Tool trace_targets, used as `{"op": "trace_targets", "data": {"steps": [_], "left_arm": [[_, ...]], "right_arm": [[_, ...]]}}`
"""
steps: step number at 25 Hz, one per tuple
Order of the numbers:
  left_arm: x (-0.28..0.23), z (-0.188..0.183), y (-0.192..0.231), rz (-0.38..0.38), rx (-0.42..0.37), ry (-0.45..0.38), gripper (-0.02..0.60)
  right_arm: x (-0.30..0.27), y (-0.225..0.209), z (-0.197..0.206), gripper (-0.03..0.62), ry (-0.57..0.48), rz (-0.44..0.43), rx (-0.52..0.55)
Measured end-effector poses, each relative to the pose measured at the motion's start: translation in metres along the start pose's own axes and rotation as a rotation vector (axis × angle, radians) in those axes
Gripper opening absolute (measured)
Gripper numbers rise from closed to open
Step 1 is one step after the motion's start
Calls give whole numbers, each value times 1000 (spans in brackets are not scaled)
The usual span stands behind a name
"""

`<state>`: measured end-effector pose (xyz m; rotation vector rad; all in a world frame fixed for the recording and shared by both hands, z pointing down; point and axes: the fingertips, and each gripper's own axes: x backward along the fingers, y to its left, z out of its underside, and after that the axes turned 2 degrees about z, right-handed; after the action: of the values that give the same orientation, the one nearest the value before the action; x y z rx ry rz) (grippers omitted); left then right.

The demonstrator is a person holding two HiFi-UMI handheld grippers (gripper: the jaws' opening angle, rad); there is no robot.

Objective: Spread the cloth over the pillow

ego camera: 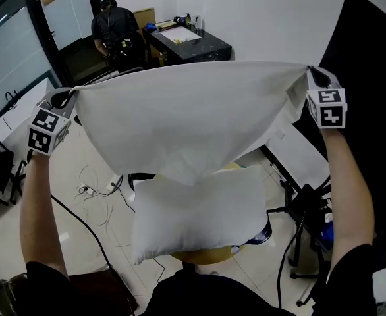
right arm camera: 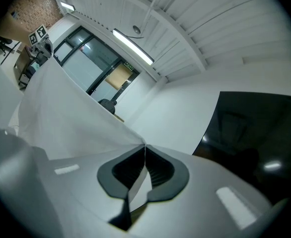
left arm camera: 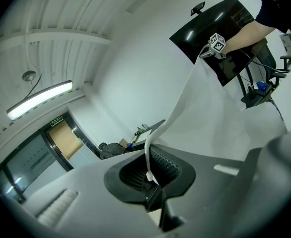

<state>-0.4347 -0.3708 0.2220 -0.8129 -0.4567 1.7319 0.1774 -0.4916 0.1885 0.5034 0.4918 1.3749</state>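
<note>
White cloth (ego camera: 180, 120) stretched taut, sagging centre, above white pillow (ego camera: 196, 212)

The left hand-held gripper (ego camera: 71, 92) and right hand-held gripper (ego camera: 309, 72) carry black-and-white marker cubes (ego camera: 48, 130) (ego camera: 330, 107).

L claw (ego camera: 73, 93), R claw (ego camera: 310, 74) clamped, arms raised

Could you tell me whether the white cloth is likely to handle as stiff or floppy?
Probably floppy: the cloth, pinched at two corners by the left gripper and right gripper, sags deeply between them. Likely light, since small corner pinches carry it. It should drape over the pillow rather than hold shape.
</note>
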Motion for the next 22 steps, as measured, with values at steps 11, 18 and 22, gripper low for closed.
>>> {"op": "trace_targets", "data": {"steps": [11,18,22], "left_arm": [[-9,37,-31,40,35,43,0],[-9,91,-95,116,122,91,0],[-1,109,-129,147,143,108,0]], "right_arm": [[-3,25,30,11,45,-43,16],[17,70,87,11,120,-118,-21],[31,85,118,11,156,-143,-59]]}}
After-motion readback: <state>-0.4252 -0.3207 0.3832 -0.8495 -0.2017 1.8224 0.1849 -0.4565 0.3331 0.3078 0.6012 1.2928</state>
